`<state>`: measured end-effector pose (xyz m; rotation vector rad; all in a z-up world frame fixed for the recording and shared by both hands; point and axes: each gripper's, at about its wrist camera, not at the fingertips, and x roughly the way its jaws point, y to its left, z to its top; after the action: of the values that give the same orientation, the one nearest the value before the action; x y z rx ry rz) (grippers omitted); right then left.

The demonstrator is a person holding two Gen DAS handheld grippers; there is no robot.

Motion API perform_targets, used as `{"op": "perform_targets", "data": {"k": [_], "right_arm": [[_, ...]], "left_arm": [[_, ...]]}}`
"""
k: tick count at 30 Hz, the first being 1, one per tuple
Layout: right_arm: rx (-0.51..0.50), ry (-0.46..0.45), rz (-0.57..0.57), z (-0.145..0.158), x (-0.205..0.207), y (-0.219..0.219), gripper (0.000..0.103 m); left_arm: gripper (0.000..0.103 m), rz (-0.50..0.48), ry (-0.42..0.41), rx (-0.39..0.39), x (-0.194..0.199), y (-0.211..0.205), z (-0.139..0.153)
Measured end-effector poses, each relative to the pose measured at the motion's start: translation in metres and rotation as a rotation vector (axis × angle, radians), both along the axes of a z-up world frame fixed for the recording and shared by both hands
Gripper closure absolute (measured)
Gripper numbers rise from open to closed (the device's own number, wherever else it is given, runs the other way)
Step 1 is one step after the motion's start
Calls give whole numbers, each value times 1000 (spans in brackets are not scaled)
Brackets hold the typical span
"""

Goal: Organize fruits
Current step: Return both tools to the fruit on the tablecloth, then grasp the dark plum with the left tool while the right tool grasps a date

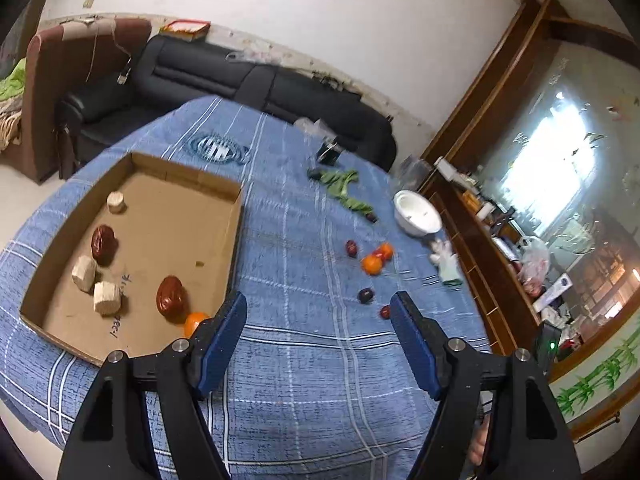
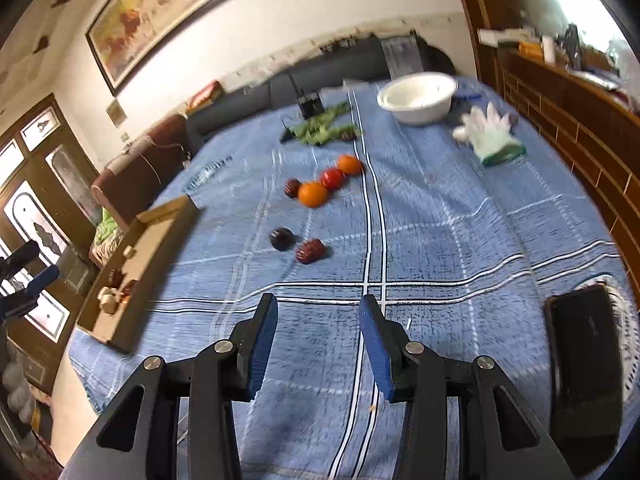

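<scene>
Left gripper [image 1: 318, 306]: jaws stand wide apart with nothing between them, only blue checked cloth [image 1: 304, 360] showing in the gap; no earlier view to compare.
Right gripper [image 2: 318, 308]: jaws part-way open and empty, the cloth's dark stripes running up between them.
Cardboard tray [image 1: 236, 208]: just beyond the left jaw of the left gripper, its near corner almost touching that jaw.
Fruit already in tray: two wrinkled red dates [image 1: 104, 243] beyond and left of the left jaw; one orange fruit [image 1: 194, 322] right against that jaw's outer side, partly hidden by it; three pale blocks [image 1: 106, 298] lie among them.
Loose fruit: ahead of the right gripper's jaws, a dark plum-like fruit [image 2: 282, 238] and a red date [image 2: 310, 250] lie nearest, slightly left of the gap; farther on, two orange fruits [image 2: 312, 194] and a red one [image 2: 333, 178] sit in a cluster with another dark fruit beside them.
Other things: white bowl [image 2: 416, 98] and white glove [image 2: 490, 132] far ahead, right of the right jaw; dark phone-like slab [image 2: 584, 364] beside the right jaw.
Step in hand: judged as between placements; both grippers empty, sorting partly done.
Next move: likely the right gripper reaches forward and a little left to the nearest date or dark fruit; jaws need to straddle it and close gently, since small round fruit may roll on the cloth.
</scene>
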<state>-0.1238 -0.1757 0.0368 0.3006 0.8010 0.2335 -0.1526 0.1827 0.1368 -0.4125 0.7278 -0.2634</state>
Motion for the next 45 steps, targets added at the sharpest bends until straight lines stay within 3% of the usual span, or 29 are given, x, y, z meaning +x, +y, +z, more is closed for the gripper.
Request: {"op": "perform_targets", "data": {"k": [5, 10, 16, 20, 22, 26, 32, 37, 38, 39, 45], "right_arm": [[-66, 27, 39, -13, 45, 15, 57], [-92, 59, 71, -31, 86, 32, 57], [-115, 84, 118, -49, 109, 49, 57], [-136, 65, 129, -52, 109, 50, 71], [-124, 56, 119, -52, 107, 46, 71], [-111, 17, 42, -44, 102, 28, 71], [-79, -4, -40, -39, 100, 4, 71], [-93, -28, -45, -35, 97, 5, 71], [-96, -32, -42, -34, 97, 6, 71], [-96, -34, -39, -34, 97, 7, 71], [-98, -46, -29, -33, 96, 9, 71]], "left_arm": [[30, -14, 77, 23, 38, -13, -28], [30, -96, 158, 53, 81, -49, -60], [30, -184, 182, 115, 108, -85, -80], [31, -229, 170, 162, 119, -108, -90], [34, -247, 170, 187, 125, -118, -95], [51, -293, 178, 226, 137, -142, -108], [52, -369, 143, 288, 150, -178, -118], [56, -401, 115, 361, 158, -201, -128], [73, -401, 114, 374, 158, -203, -129], [83, -392, 113, 391, 159, -205, -129], [83, -332, 115, 316, 149, -179, -114]]}}
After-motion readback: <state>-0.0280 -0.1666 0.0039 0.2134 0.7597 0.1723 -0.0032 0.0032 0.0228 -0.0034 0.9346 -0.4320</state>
